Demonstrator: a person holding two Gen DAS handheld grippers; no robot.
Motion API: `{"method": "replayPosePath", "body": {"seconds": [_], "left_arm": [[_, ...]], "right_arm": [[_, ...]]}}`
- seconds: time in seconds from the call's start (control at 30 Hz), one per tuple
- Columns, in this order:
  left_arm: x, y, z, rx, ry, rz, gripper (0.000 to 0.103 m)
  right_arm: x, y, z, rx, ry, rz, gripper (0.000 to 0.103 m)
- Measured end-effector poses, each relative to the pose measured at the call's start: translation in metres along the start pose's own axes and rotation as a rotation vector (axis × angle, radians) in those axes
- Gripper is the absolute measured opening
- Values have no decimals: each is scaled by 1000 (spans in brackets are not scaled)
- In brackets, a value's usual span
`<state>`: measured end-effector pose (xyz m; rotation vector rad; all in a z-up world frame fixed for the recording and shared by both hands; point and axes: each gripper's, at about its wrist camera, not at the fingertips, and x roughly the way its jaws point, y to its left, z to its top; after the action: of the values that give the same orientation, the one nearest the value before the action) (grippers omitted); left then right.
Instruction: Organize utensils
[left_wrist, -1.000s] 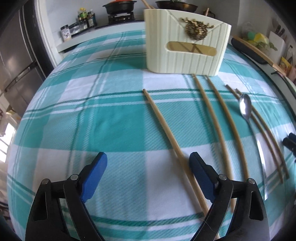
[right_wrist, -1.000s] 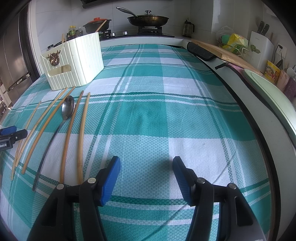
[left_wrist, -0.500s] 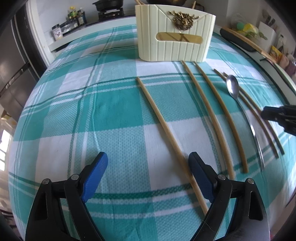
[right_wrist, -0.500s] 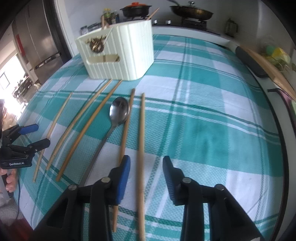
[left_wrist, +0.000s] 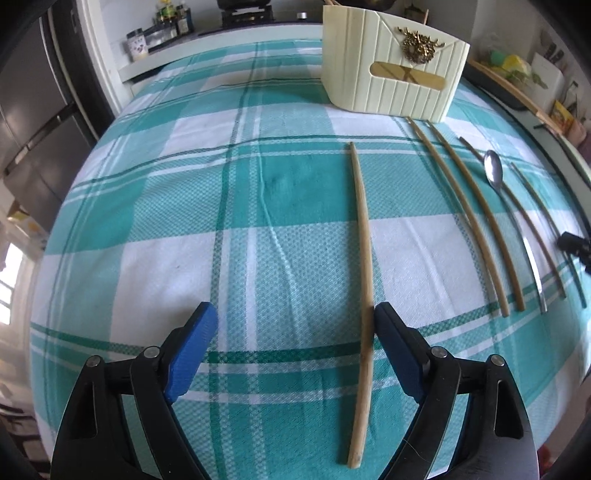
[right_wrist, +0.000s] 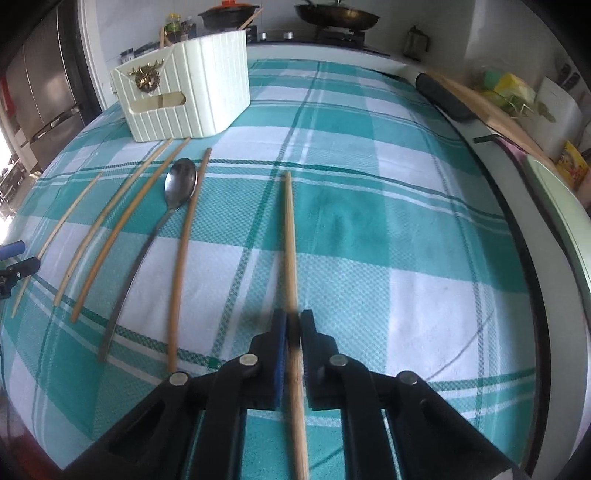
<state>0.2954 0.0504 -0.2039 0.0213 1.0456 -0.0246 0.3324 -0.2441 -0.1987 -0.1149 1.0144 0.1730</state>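
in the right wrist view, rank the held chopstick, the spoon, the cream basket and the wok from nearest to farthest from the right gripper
1. Held chopstick: clamped in the right gripper, pointing straight ahead.
2. Spoon: on the cloth, ahead and to the left.
3. Cream basket: farther back on the left, past the spoon's bowl.
4. Wok: on the stove beyond the table's far edge.

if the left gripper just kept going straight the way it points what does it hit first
Probably nothing soon: ahead of the open left gripper lies bare teal-and-white checked tablecloth. The pale bamboo chopstick runs alongside its right finger, not across the path. The cream ribbed utensil holder sits off to the right; depth is unclear.
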Motion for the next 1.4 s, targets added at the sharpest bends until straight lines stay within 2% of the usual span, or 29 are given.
{"method": "replayPosePath", "body": {"seconds": [0.03, 0.1, 0.2, 0.5, 1.4], "left_arm": [[1, -2, 1, 6, -2, 0, 91], [3, -5, 2, 19, -7, -3, 97], [7, -8, 3, 19, -7, -5, 103], [7, -8, 3, 8, -28, -12, 103], [5, -7, -2, 11, -56, -14, 103]], "right_arm": [[0, 0, -2, 1, -12, 4, 35], [0, 1, -3, -2, -21, 1, 40], [1, -1, -2, 0, -36, 8, 40], [2, 0, -10, -2, -118, 10, 42], [2, 0, -10, -4, -122, 6, 42]]}}
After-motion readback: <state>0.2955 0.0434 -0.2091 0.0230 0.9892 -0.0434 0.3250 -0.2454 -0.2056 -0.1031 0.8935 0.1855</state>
